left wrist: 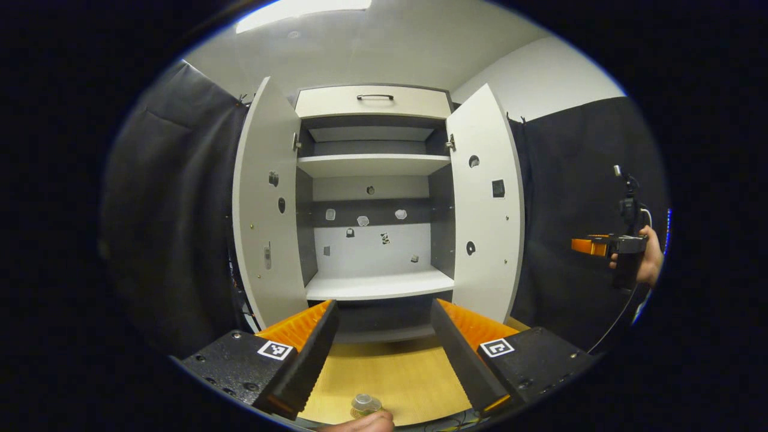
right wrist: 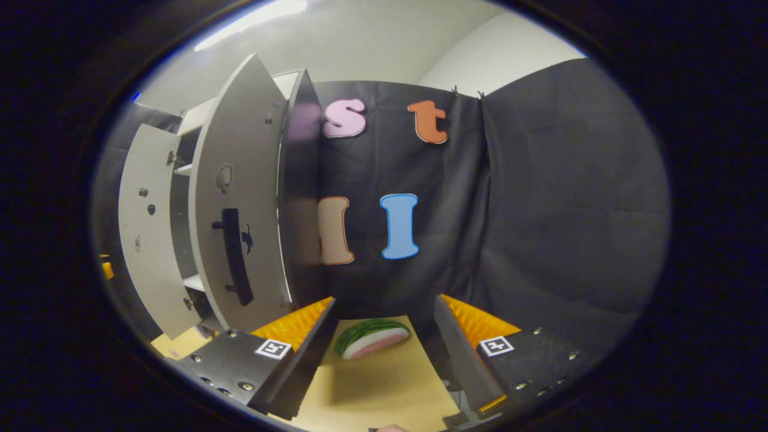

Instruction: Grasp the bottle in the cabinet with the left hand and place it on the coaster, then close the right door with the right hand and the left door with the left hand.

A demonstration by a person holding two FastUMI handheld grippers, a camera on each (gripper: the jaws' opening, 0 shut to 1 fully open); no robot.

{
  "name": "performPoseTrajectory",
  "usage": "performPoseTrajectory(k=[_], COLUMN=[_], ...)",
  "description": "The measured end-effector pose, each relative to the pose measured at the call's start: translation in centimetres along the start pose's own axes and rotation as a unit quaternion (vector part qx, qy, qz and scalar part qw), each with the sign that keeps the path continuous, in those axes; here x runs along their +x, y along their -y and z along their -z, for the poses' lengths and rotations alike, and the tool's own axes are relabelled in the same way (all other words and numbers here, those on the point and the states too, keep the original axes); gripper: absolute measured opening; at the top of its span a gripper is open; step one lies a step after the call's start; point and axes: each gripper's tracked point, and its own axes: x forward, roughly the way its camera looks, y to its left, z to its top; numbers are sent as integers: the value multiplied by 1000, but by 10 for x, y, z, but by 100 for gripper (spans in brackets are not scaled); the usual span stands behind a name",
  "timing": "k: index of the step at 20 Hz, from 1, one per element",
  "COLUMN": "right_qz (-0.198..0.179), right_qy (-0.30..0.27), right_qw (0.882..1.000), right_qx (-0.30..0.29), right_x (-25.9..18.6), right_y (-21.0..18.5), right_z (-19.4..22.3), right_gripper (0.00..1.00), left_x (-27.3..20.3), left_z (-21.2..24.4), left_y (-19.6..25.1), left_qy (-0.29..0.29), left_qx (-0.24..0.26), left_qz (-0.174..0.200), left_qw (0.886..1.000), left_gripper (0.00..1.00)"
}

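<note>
Bottle [left wrist: 366,405] on table [left wrist: 408,378]; cabinet doors open

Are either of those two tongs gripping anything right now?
No. The left tongs are open with only bare tabletop between the fingers, and the right tongs are open too. The bottle stands below, not gripped.

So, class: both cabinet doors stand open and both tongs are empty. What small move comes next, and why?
Probably bring the right tongs toward the right door: the bottle is already out on the table, and that door stands open.
</note>
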Motion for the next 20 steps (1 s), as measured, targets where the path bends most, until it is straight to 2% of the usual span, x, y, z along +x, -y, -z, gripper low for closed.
performPoseTrajectory(k=[1, 3, 7, 10, 12, 13, 14, 16, 17, 18, 20], right_qz=[-4, -6, -11, -35, -62, -91, -98, -89, -80, -76, -74], right_qy=[0, 2, 8, 16, 19, 16, 22, 53, 62, 60, 44], right_qw=[1000, 1000, 1000, 999, 998, 996, 995, 993, 992, 993, 995], right_qx=[0, 3, 2, -10, -2, 6, 6, -55, -70, -72, -52], right_x=[5, 16, 43, 59, 63, 59, 57, 59, 52, 51, 49], right_y=[2, 2, -28, -74, -111, -139, -155, -167, -168, -169, -167], right_z=[2, 3, 0, -7, -11, -12, -14, -26, -28, -26, -19], right_gripper=[98, 98, 98, 99, 98, 98, 98, 82, 86, 83, 86], left_x=[-3, -8, -13, -25, -35, -38, -42, -50, -52, -54, -58], left_z=[-7, -2, 6, 13, 17, 19, 22, 23, 21, 21, 19], left_y=[-10, -22, -52, -69, -77, -80, -85, -93, -94, -95, -101], left_qy=[9, 2, -11, -19, -25, -27, -31, -35, -35, -35, -34], left_qx=[-3, 0, 13, 4, 6, 10, 13, 16, 11, 4, -8], left_qz=[-15, -34, -77, -103, -112, -116, -121, -134, -138, -139, -146], left_qw=[1000, 999, 997, 995, 993, 993, 992, 990, 990, 990, 989], left_gripper=[100, 97, 98, 98, 98, 98, 98, 98, 98, 98, 98])
